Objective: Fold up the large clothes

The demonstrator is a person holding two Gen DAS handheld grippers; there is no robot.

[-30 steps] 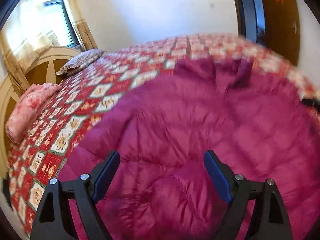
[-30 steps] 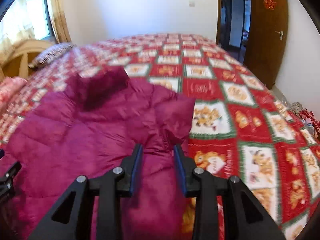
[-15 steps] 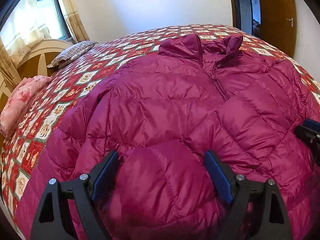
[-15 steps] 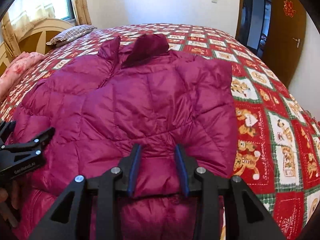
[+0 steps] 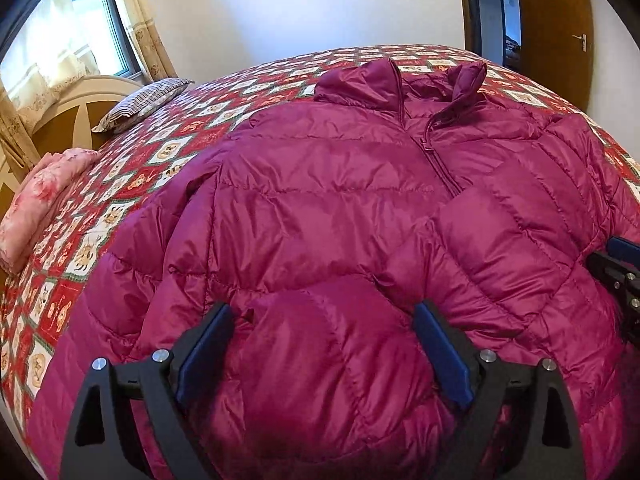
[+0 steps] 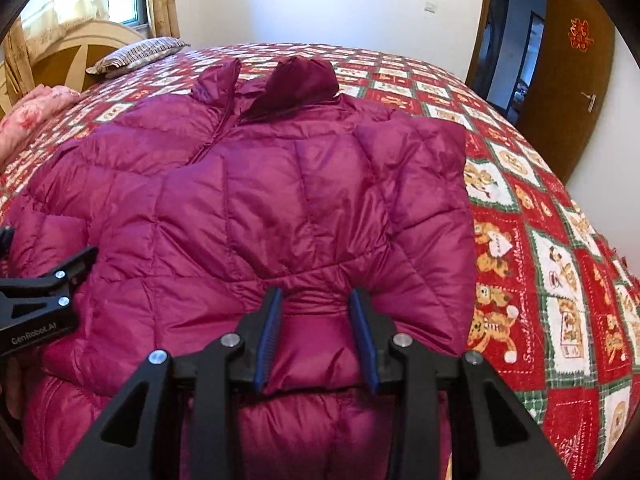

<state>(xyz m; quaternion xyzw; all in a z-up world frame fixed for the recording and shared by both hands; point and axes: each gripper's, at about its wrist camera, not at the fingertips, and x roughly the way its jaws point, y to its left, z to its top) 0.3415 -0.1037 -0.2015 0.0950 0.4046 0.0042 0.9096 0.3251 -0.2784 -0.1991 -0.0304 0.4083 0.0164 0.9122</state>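
Magenta quilted down jacket [image 5: 340, 208] lies face up, collar far, on the red patchwork bedspread [image 5: 132, 168]; in the left wrist view the left gripper [image 5: 324, 352] is opening, its blue pads wide either side of a puffy fold near the hem, seemingly letting it go. In the right wrist view the right gripper [image 6: 316, 340] pinches a bunched fold of hem between half-closed fingers. The bottom looks just laid over; next, release there too.

one puffer jacket [image 5: 340, 208], two tools: left tool [image 5: 324, 344], right tool [image 6: 318, 332]; one striped pillow [image 5: 140, 104], one pink quilt [image 5: 36, 196], one bed [image 6: 540, 216].
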